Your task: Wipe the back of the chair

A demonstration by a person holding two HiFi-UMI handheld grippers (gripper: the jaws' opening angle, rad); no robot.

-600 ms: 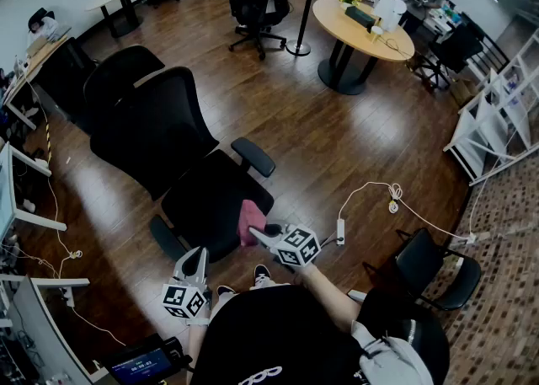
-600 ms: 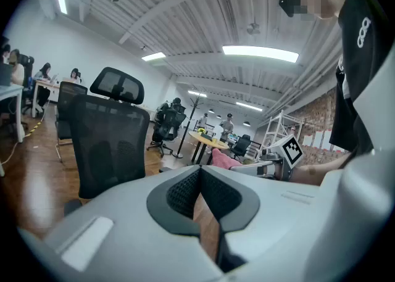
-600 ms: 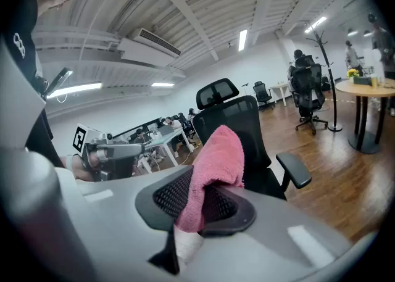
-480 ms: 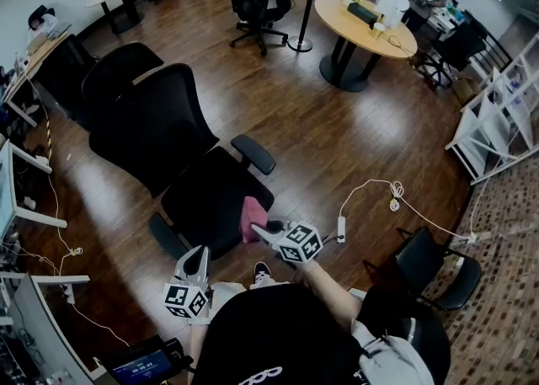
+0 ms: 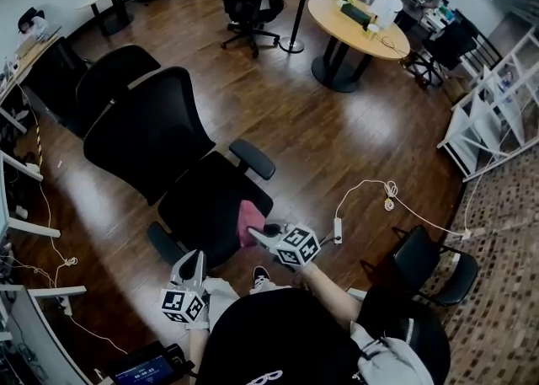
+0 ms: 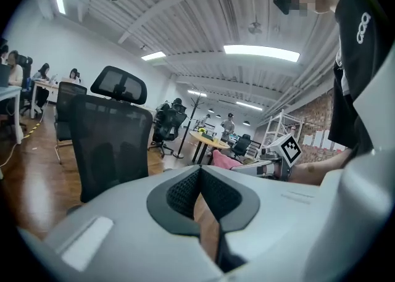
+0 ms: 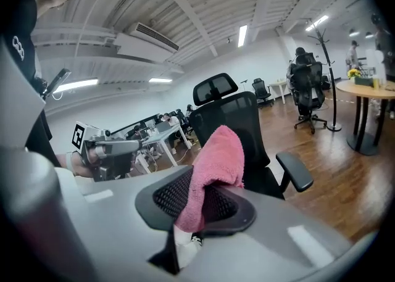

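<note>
- Chair: black office chair with a mesh back, headrest and armrests. It stands on the wood floor directly in front of the person, with its seat toward them.
- Cloth: pink and fluffy, pinched between the jaws of the right gripper. Its free end stands up and droops over the pads. In the head view the cloth hangs above the near edge of the chair's seat, well short of the backrest.
- Right gripper: jaws clamped on the cloth, pointed at the chair.
- Left gripper: jaws pressed together with nothing between them. In the head view the left gripper is held low beside the person's body, near the seat's front corner and apart from the chair.
- Round table: wooden, well beyond the chair.
</note>
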